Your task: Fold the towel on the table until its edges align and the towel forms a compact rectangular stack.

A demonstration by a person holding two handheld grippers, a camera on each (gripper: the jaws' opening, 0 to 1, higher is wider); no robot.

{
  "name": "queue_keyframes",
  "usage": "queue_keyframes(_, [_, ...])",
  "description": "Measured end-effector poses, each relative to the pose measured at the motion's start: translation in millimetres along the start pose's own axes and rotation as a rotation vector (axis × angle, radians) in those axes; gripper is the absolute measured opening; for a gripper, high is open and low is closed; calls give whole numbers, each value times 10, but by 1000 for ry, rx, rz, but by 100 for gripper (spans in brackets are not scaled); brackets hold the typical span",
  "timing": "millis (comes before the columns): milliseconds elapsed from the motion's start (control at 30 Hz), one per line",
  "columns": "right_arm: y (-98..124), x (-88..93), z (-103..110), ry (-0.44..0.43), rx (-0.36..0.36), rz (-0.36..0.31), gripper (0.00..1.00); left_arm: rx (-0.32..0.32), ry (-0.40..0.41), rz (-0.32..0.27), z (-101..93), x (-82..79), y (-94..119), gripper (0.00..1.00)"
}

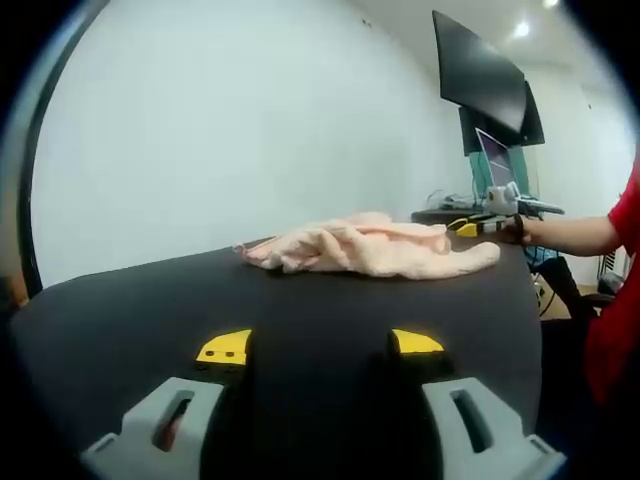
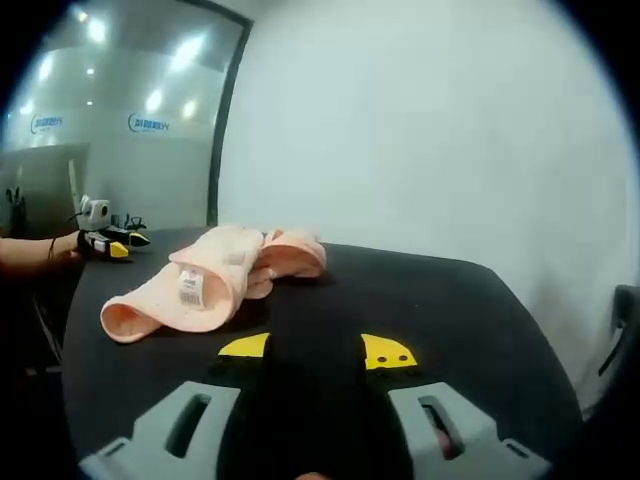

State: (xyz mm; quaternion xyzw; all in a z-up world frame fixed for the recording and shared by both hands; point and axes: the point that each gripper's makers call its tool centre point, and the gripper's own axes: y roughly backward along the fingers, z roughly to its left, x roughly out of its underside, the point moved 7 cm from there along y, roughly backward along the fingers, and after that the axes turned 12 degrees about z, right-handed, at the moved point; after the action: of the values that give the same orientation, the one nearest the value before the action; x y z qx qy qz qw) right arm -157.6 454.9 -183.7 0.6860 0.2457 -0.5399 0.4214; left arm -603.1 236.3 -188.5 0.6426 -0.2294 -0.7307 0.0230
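A crumpled pink towel (image 1: 370,248) lies in a loose heap on the black table (image 1: 150,310), well ahead of my left gripper (image 1: 320,345). That gripper is open, its yellow-tipped jaws wide apart over bare tabletop. My right gripper (image 1: 485,222) shows small at the towel's right end, held by a hand. In the right gripper view the towel (image 2: 215,275) lies ahead and to the left, with a white label on its near fold. My right gripper (image 2: 316,349) is open with nothing between its jaws. Far left, a hand holds my left gripper (image 2: 105,240).
A white wall stands behind the table. Dark monitors (image 1: 480,75) hang at the upper right, above a desk with equipment. A person's arm in a red sleeve (image 1: 625,215) reaches in from the right. A glass partition (image 2: 120,130) stands at the left.
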Motion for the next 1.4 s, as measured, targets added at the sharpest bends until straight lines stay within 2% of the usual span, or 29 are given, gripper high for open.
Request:
queue_keyframes(300, [-4, -7, -27, -1, 2, -3, 30, -1, 2, -2, 201, 41, -49, 54])
queue_keyframes(567, [15, -10, 14, 10, 7, -3, 30, -4, 0, 2, 202, 57, -40, 53])
queue_keyframes(700, [4, -7, 66, 53, 14, 16, 30, -4, -2, 3, 161, 52, -35, 53])
queue_keyframes(800, [16, -58, 127, 65, 17, -13, 31, -5, -5, 9, 159, 56, -50, 53])
queue_keyframes(933, [25, -121, 39, 47, 13, -57, 31, -8, -9, 24, 150, 68, -70, 53])
queue_keyframes(1133, [88, -177, 157, 91, -4, -123, 31, -33, 3, 39, 124, 93, -50, 51])
queue_keyframes(1233, [130, -209, 162, 87, -15, -162, 31, -35, 29, 0, 75, 59, 23, 51])
queue_keyframes(1400, [136, -214, 179, 94, -20, -175, 31, -40, 49, -29, 96, 30, 41, 51])
